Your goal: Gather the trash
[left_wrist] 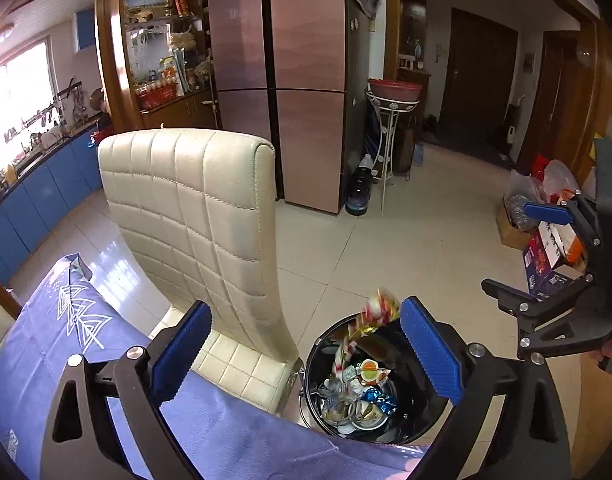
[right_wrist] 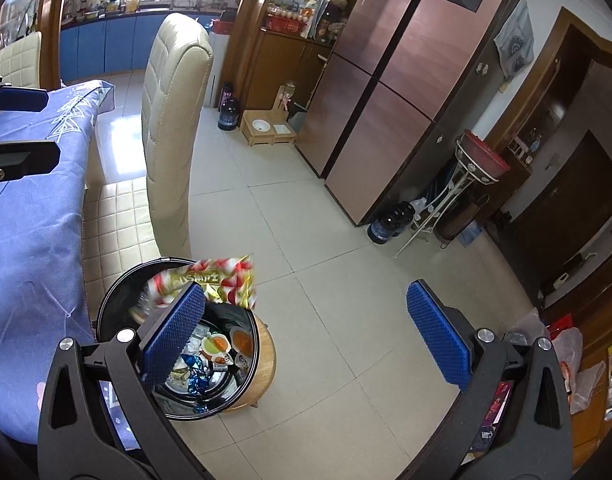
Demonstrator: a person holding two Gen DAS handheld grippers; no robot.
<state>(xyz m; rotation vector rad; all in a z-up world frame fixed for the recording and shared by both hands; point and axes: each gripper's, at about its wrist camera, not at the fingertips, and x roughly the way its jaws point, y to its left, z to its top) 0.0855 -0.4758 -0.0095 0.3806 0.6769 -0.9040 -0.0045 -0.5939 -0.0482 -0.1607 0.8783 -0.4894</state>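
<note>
A round black trash bin [left_wrist: 418, 420] stands on the floor beside the table, with several wrappers and small cups inside; it also shows in the right wrist view [right_wrist: 113, 292]. A red, white and gold snack wrapper [left_wrist: 380, 310] is in the air over the bin's rim, blurred, free of both grippers; it also shows in the right wrist view [right_wrist: 209, 280]. My left gripper [left_wrist: 306, 354] is open and empty above the table edge and bin. My right gripper [right_wrist: 306, 336] is open and empty, just right of the bin; it shows at the right of the left wrist view [left_wrist: 518, 248].
A table with a blue cloth [left_wrist: 45, 360] is at the left, with a cream padded chair [left_wrist: 193, 216] tucked against it next to the bin. A copper fridge [left_wrist: 306, 80] stands behind. Bags and boxes [left_wrist: 546, 232] lie at the right on the tiled floor [right_wrist: 346, 260].
</note>
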